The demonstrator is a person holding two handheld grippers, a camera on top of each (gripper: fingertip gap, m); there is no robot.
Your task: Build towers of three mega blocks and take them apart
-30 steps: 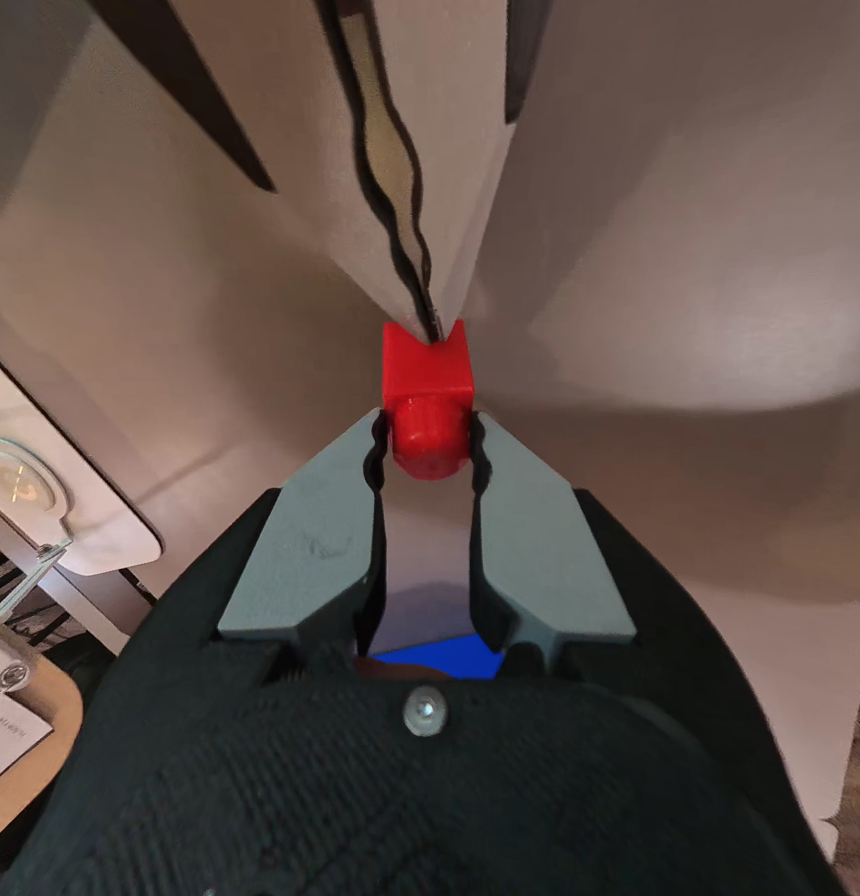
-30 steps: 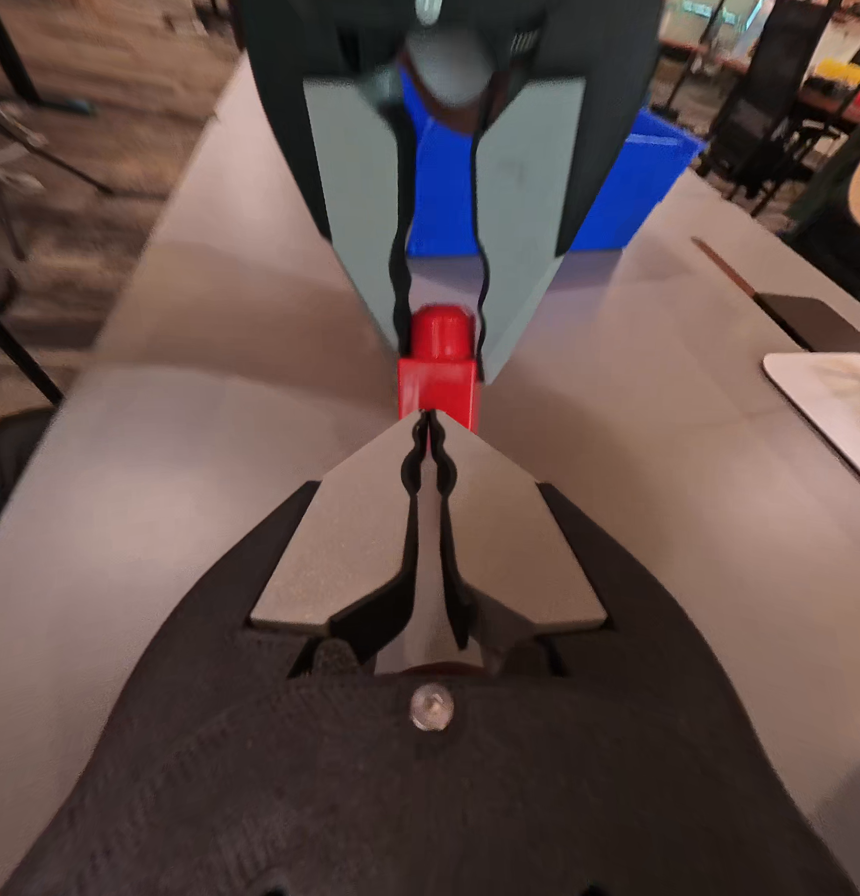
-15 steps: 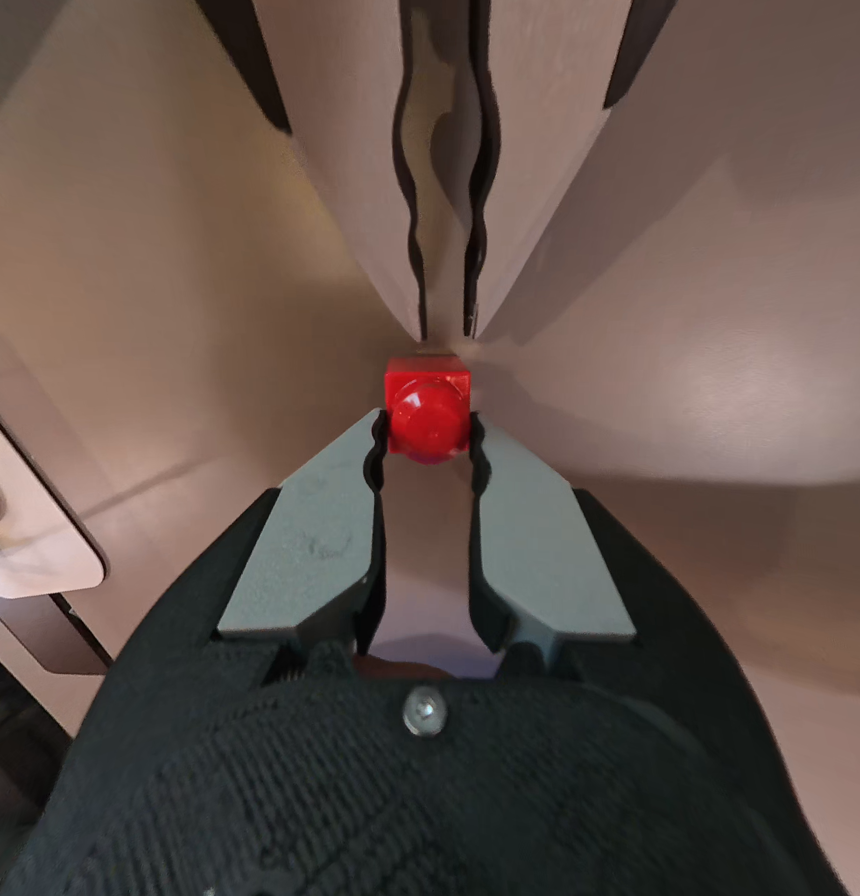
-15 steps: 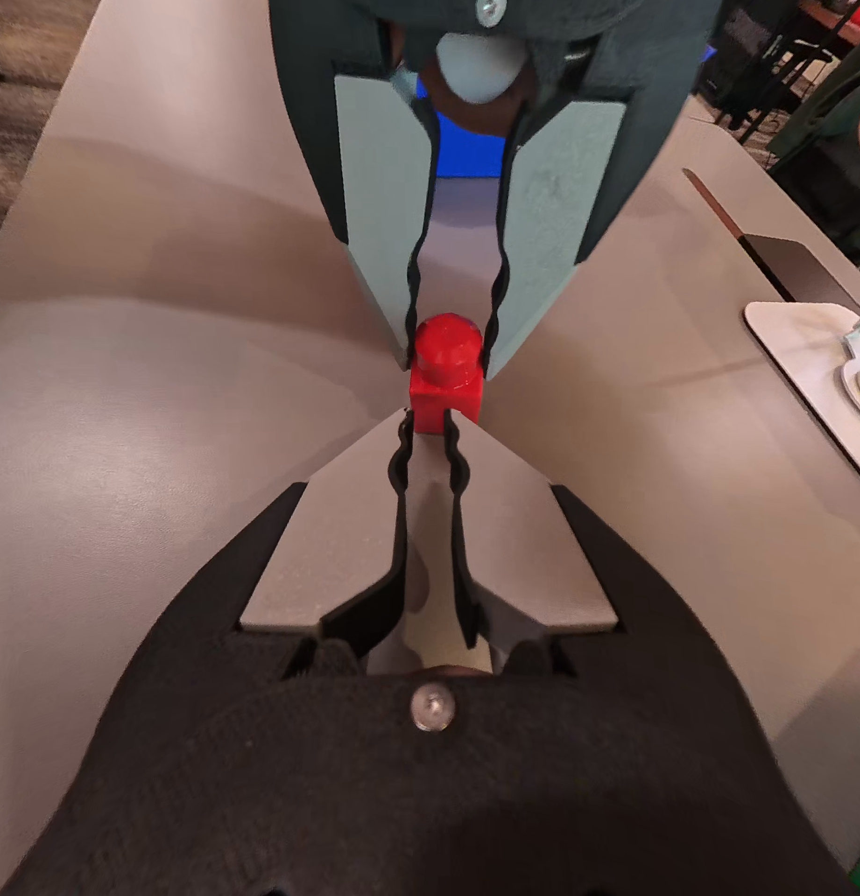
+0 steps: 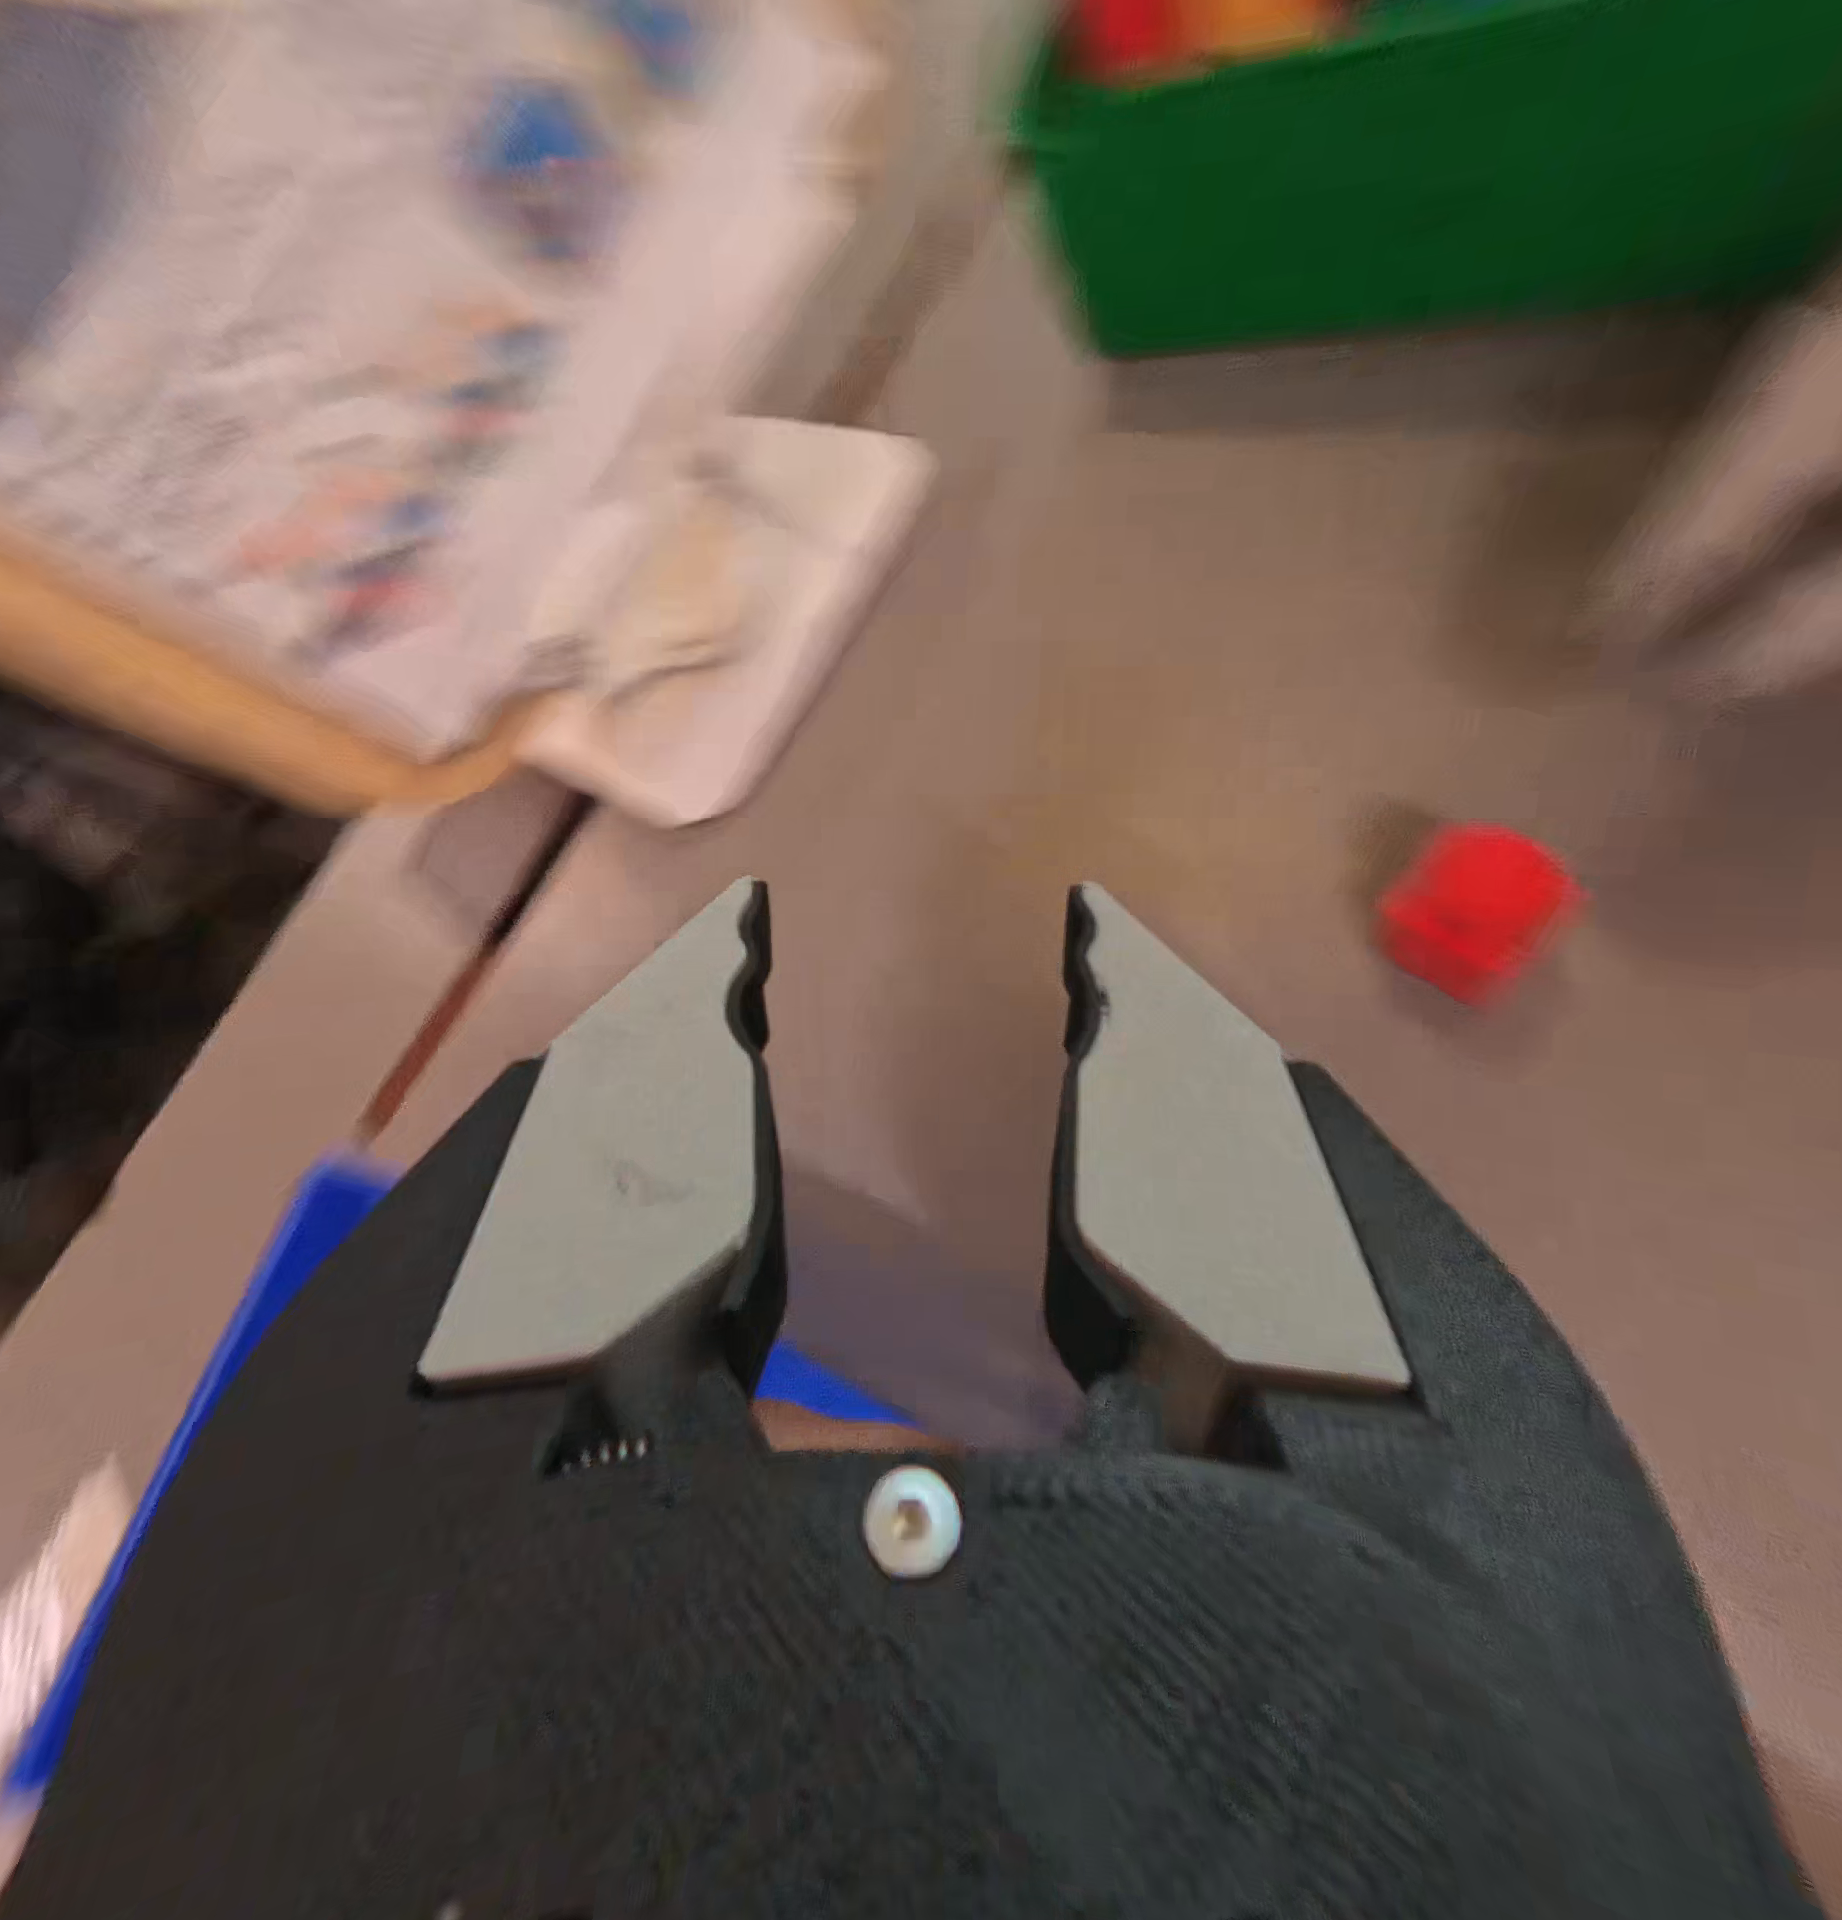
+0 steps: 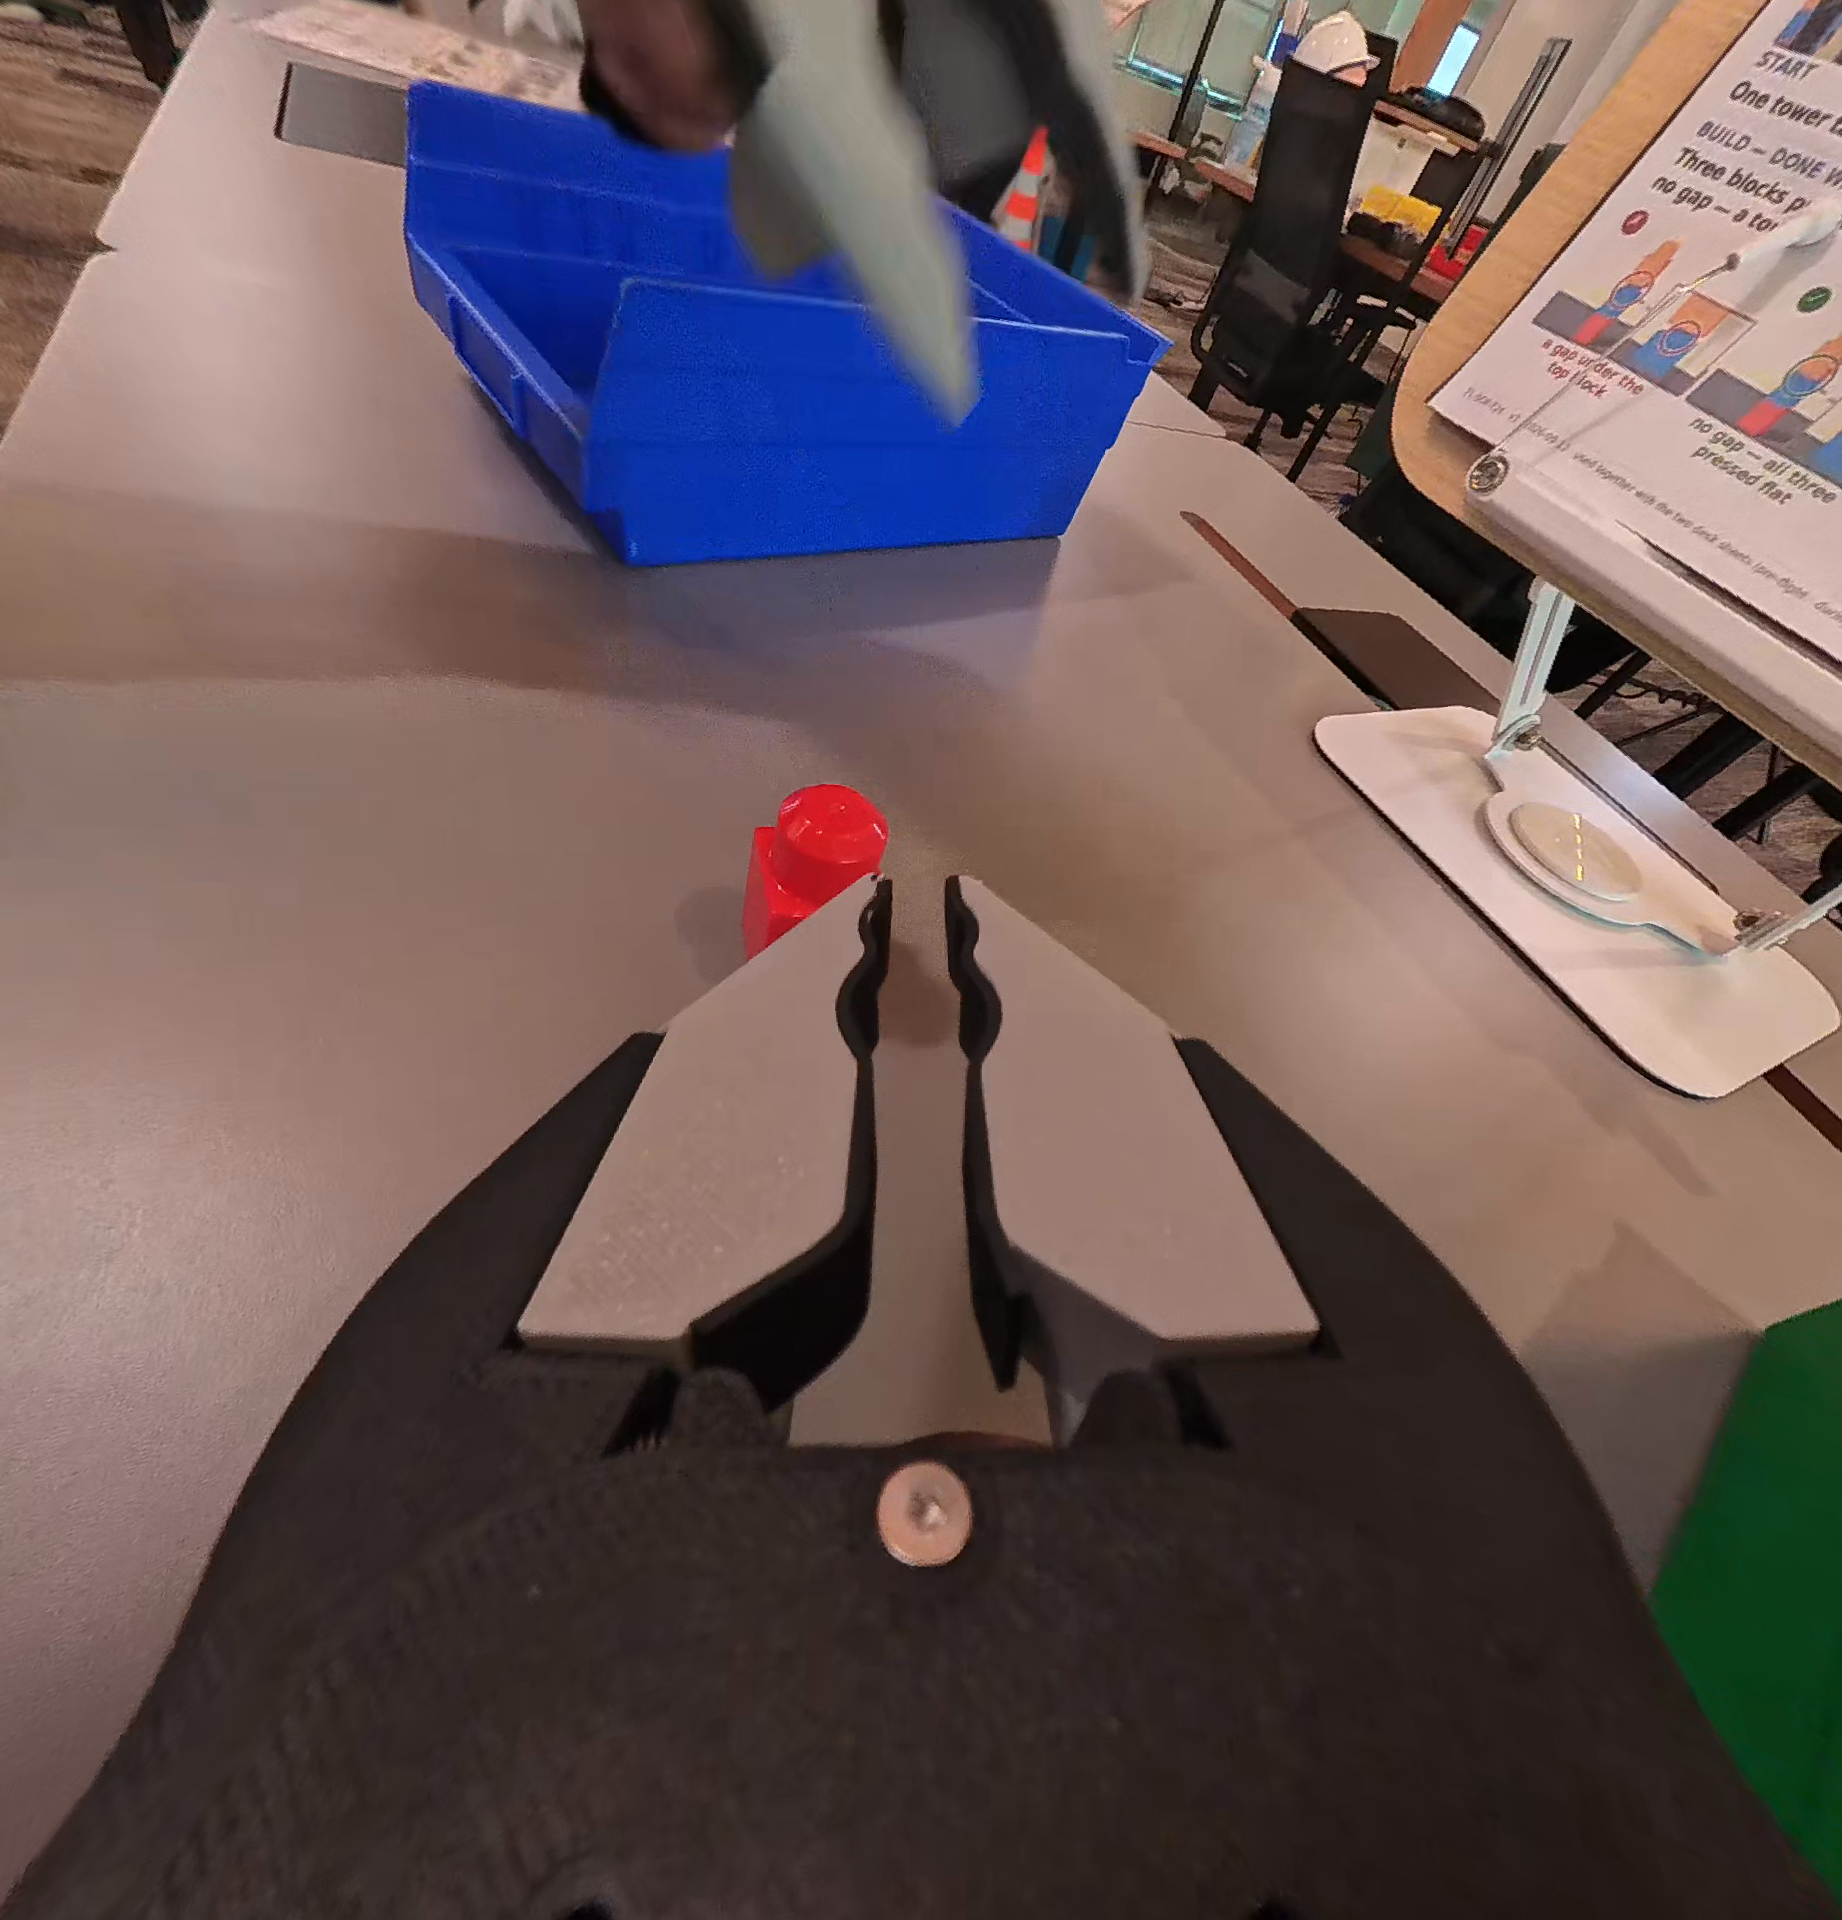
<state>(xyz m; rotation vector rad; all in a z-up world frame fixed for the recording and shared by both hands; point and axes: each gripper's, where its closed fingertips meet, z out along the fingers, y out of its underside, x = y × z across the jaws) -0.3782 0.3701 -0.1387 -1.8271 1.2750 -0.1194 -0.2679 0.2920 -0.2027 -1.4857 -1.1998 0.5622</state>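
Note:
A single red mega block [image 6: 808, 868] stands upright on the grey table, stud up, and nothing holds it. My right gripper [image 6: 917, 891] is just in front of it and slightly to its right. Its jaws are a narrow gap apart and empty. My left gripper [image 5: 915, 914] is wide open and empty; the view is blurred by motion. The red block [image 5: 1473, 909] lies off to its right. In the right wrist view the left gripper [image 6: 896, 260] shows blurred, raised above the blue bin [image 6: 792, 447]. The right gripper's blurred fingers [image 5: 1779, 540] show at the far right of the left wrist view.
The blue bin stands at the back of the table. A green bin [image 5: 1416, 208] with coloured blocks is at the other end; its corner [image 6: 1779, 1558] is near my right gripper. An instruction sheet on a stand [image 6: 1675, 312] with a white base [image 6: 1571, 883] stands at the right.
My left gripper let go of the red block's stud, opened wide and swung up and away towards the blue bin. My right gripper drew back a little from the block.

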